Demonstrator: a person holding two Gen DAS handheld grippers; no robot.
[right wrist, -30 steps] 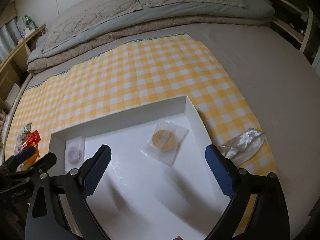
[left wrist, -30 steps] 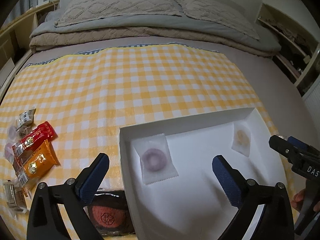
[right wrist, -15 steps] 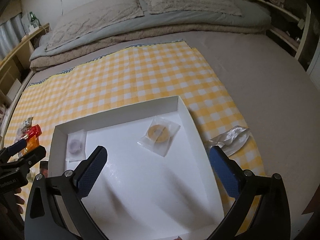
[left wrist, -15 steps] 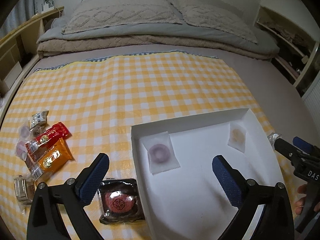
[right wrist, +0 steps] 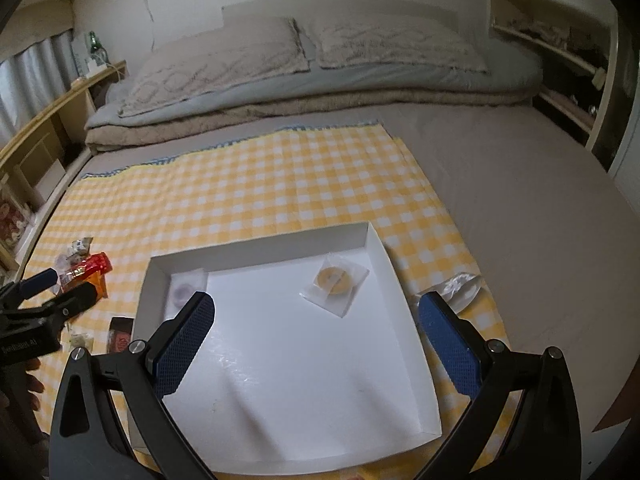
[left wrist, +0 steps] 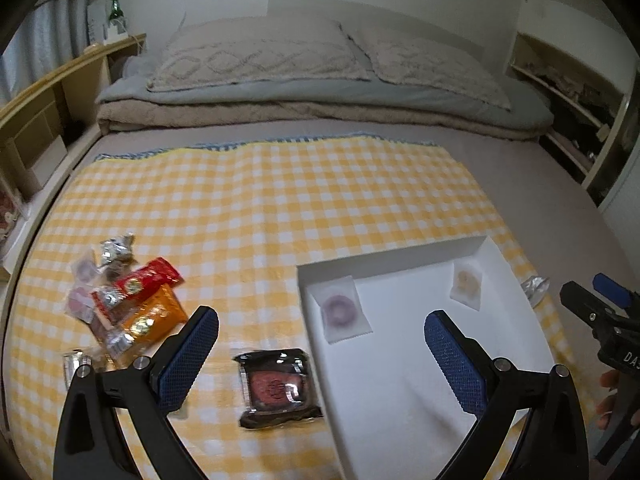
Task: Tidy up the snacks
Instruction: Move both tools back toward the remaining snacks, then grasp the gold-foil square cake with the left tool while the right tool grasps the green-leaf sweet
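Observation:
A white shallow box (left wrist: 420,384) (right wrist: 280,364) lies on a yellow checked cloth (left wrist: 260,200) on the bed. Inside it are a clear packet with a purple ring (left wrist: 342,309) (right wrist: 185,289) at the far left and one with a yellow ring (left wrist: 466,282) (right wrist: 335,279) at the far right. A dark packet with a red disc (left wrist: 276,386) (right wrist: 120,334) lies just left of the box. Further left is a heap of snacks (left wrist: 124,300) (right wrist: 82,270), red and orange wrappers among them. My left gripper (left wrist: 320,344) is open above the dark packet and the box's left wall. My right gripper (right wrist: 314,332) is open over the box, empty.
A crumpled clear wrapper (right wrist: 460,286) (left wrist: 534,286) lies right of the box at the cloth's edge. Folded blankets and pillows (left wrist: 320,80) fill the head of the bed. Wooden shelves (left wrist: 44,112) run along the left, another shelf (right wrist: 560,64) on the right.
Both grippers have pulled back and up from the box, so more of the bed shows. The left one has also swung left, bringing the dark packet and snack heap into fuller view.

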